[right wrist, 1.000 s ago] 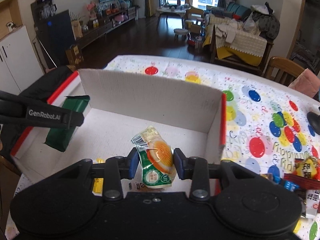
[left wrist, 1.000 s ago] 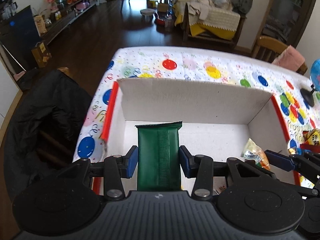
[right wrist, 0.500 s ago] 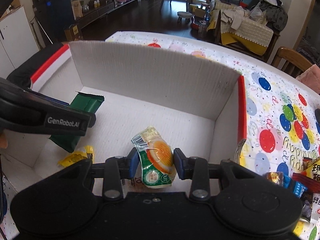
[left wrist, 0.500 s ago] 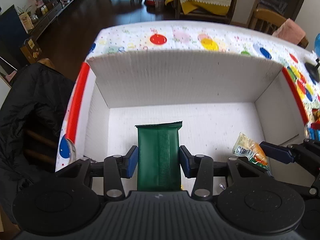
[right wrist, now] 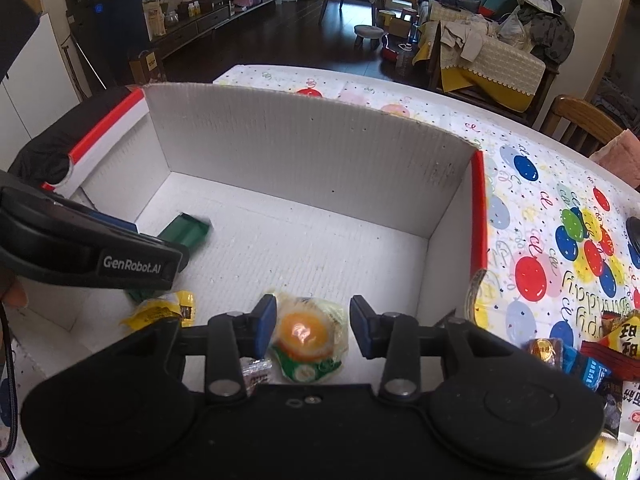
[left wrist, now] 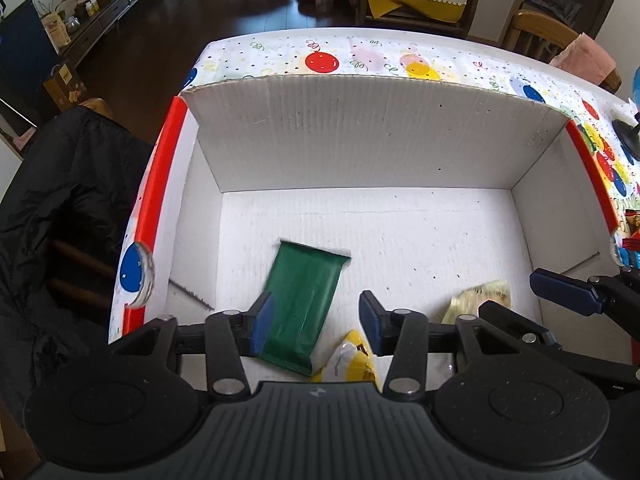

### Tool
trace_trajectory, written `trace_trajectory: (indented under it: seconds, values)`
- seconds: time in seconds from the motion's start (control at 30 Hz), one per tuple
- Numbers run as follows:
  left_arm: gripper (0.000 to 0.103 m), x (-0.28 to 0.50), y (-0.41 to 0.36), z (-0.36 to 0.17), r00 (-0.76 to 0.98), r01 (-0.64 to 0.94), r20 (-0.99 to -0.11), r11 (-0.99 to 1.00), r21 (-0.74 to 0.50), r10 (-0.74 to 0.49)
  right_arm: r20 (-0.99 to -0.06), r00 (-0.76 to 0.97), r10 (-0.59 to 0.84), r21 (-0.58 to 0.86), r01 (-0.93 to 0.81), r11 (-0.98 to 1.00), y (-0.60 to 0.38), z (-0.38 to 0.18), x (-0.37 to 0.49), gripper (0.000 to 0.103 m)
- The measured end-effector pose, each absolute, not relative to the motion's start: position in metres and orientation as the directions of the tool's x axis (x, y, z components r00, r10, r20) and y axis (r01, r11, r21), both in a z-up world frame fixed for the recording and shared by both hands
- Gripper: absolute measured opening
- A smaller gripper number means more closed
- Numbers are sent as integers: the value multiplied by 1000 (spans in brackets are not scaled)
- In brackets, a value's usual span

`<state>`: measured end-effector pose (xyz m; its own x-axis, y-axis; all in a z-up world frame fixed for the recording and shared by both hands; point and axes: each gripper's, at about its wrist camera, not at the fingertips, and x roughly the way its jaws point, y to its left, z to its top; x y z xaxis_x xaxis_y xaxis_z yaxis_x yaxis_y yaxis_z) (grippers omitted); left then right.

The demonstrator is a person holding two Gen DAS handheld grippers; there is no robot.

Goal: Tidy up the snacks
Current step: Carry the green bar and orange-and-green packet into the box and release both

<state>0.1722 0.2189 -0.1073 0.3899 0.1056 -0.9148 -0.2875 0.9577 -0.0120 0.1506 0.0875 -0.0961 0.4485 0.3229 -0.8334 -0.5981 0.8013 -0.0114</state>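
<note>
The left gripper (left wrist: 316, 320) has just been opening; its jaws stand apart, and the green packet (left wrist: 302, 304) lies tilted between them, near the left pad, seemingly free of both. Just under the right pad lies one yellow packet (left wrist: 352, 360).

The right gripper (right wrist: 312, 326) has also just been opening. Its jaws stand apart, with the round orange and green snack (right wrist: 306, 336) between them; the left pad is close to it, while a gap shows at the right pad. One small clear-wrapped candy (right wrist: 256, 374) lies just under the left finger.

All four snacks are at the near end of the white cardboard box (left wrist: 360, 128). Ahead of both grippers the box floor is bare up to the far wall, so there is open room there. The side walls with red edges stand to the left and to the right.

In the right wrist view, the left gripper reaches in from the left and hides part of the green packet. More snack packets (right wrist: 600, 356) lie on the balloon tablecloth (right wrist: 560, 240), outside the box to the right.
</note>
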Motion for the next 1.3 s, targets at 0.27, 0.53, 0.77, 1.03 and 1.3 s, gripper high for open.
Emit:
trace_trajectory:
  seconds: [0.27,0.53,0.77,1.03,1.3]
  values:
    - [54,154,214,-85,440,-288,-892,957,-35,100,-810,473,347,7,-583,812,75,-77,137,49]
    - [56,133,205,-58,494,-277,-864,959,-51,97,-771,511,380,34,-563,826,57,-53,120,59]
    - [56,113,197,-37,538,-266,-837,962,-58,99,-738,541,403,53,-549,834,42,-36,102,64]
    - [57,90,189,-16,587,-253,-805,964,-81,87,-698,562,444,83,-552,830,24,-19,80,76]
    - [65,68,177,4,640,-241,-764,966,-96,84,-643,587,492,137,-544,828,3,-2,60,86]
